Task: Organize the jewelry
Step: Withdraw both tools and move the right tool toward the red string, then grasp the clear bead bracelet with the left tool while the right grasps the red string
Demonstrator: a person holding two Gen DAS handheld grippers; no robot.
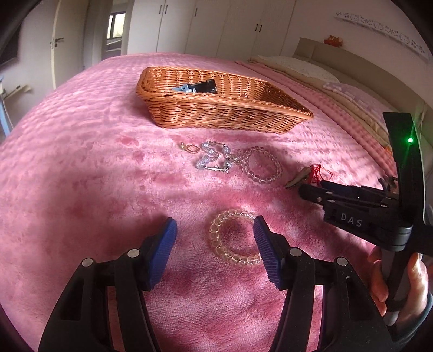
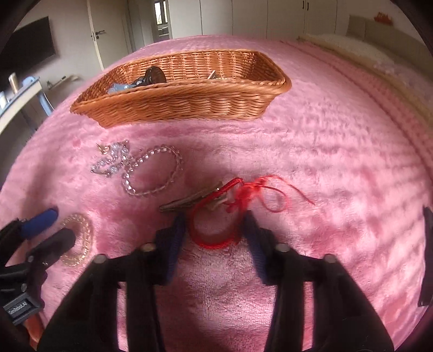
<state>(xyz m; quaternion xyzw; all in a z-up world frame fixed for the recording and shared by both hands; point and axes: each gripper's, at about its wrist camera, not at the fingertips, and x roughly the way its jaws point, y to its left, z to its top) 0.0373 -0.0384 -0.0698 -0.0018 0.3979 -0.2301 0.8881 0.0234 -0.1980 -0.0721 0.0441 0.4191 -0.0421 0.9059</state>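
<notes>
A wicker basket (image 1: 216, 113) (image 2: 178, 103) sits on the pink blanket and holds a dark item (image 1: 205, 87). In front of it lie a gold earring (image 1: 189, 147), a crystal chain (image 1: 213, 159) and a clear bead bracelet (image 1: 261, 165) (image 2: 154, 170). My left gripper (image 1: 215, 238) is open low over the blanket, its pads either side of a yellow spiral bracelet (image 1: 230, 241) (image 2: 78, 238). My right gripper (image 2: 215, 230) is open around a red cord bracelet (image 2: 216, 238) with a metal clip (image 2: 189, 201).
Pillows (image 1: 297, 67) and a headboard run along the right. Wardrobes (image 1: 211, 24) and a door (image 1: 67, 40) stand behind the bed. The right gripper's body (image 1: 365, 205) sits close to the left one.
</notes>
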